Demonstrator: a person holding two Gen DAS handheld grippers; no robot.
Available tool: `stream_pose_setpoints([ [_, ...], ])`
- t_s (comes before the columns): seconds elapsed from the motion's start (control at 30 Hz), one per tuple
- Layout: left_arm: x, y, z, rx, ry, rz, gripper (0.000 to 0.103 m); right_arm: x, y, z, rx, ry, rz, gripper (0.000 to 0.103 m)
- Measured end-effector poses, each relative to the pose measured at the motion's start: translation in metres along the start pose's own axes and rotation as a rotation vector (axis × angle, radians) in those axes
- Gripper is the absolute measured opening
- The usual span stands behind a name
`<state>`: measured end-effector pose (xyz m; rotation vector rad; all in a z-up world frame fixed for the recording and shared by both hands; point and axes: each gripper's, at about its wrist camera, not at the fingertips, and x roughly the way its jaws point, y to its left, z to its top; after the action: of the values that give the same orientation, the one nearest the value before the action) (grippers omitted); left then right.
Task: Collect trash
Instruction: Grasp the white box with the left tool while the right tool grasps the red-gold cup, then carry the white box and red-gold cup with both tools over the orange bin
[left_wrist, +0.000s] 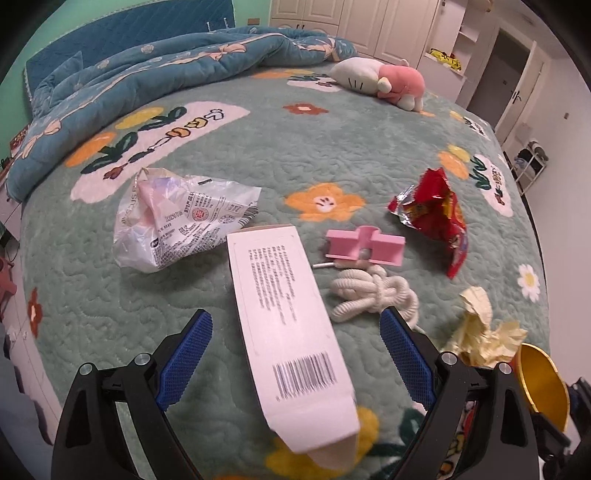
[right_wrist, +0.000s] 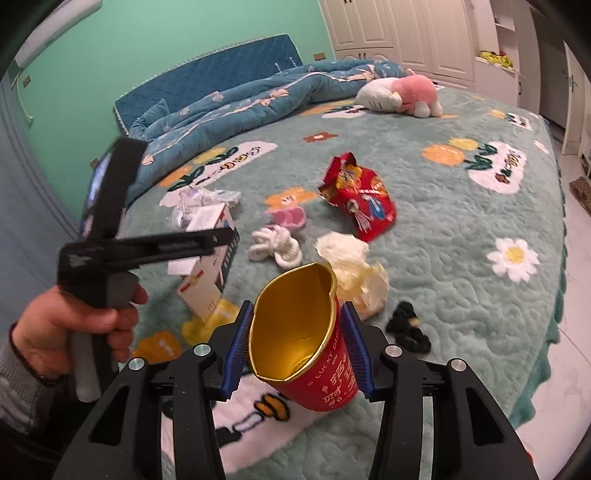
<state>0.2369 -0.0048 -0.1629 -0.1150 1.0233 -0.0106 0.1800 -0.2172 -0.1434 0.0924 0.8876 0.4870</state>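
On the green flowered bedspread (left_wrist: 332, 147) a long white carton (left_wrist: 291, 332) with a barcode lies between the fingers of my left gripper (left_wrist: 295, 354). The jaws stand wide and the blue pads are clear of the carton on both sides. My right gripper (right_wrist: 297, 350) is shut on a red paper cup (right_wrist: 325, 376) with a gold inside, its rim squashed oval, held above the bed. Loose on the bed lie a clear plastic bag (left_wrist: 177, 218), a red snack wrapper (left_wrist: 432, 214) and crumpled pale paper (left_wrist: 480, 332).
A pink plastic piece (left_wrist: 365, 245) and a white coiled cord (left_wrist: 373, 291) lie beside the carton. A black scrunchie (right_wrist: 408, 328) sits near the cup. A plush toy (right_wrist: 402, 94) and a blue quilt (right_wrist: 240, 103) are at the far side. A hand (right_wrist: 81, 325) holds the left tool.
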Motion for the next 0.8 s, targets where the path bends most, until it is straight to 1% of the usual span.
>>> stream_pose_setpoints([
  [0.03, 0.003, 0.001, 0.001, -0.004, 0.006, -0.005, 0.078, 0.001, 0.001, 0.001, 0.000, 0.000, 0.004, 0.048],
  [0.1, 0.012, 0.006, 0.002, -0.016, 0.043, -0.015, 0.059, 0.005, 0.002, 0.004, 0.003, 0.000, 0.013, 0.048],
  [0.13, 0.014, 0.008, 0.002, -0.022, 0.050, -0.019, 0.058, 0.007, 0.003, 0.005, 0.004, 0.004, 0.018, 0.048],
  [0.17, 0.015, 0.011, 0.001, -0.032, 0.047, -0.022, 0.053, 0.008, 0.003, 0.005, 0.004, 0.006, 0.020, 0.048],
  [0.2, 0.016, 0.012, 0.001, -0.028, 0.043, -0.014, 0.045, 0.009, 0.004, 0.005, 0.004, 0.008, 0.024, 0.048],
  [0.23, 0.016, 0.012, 0.001, -0.022, 0.040, -0.005, 0.044, 0.010, 0.005, 0.005, 0.003, 0.011, 0.027, 0.048],
  [0.33, 0.015, 0.015, 0.000, -0.017, 0.037, -0.017, 0.043, 0.013, 0.006, 0.005, 0.002, 0.015, 0.031, 0.048],
  [0.53, 0.007, 0.017, -0.003, -0.016, 0.035, -0.011, 0.043, 0.012, 0.007, 0.006, 0.001, 0.005, 0.030, 0.048],
  [0.8, -0.035, 0.014, -0.018, 0.027, 0.001, -0.019, 0.043, -0.003, 0.009, 0.004, 0.021, -0.024, 0.040, 0.048],
])
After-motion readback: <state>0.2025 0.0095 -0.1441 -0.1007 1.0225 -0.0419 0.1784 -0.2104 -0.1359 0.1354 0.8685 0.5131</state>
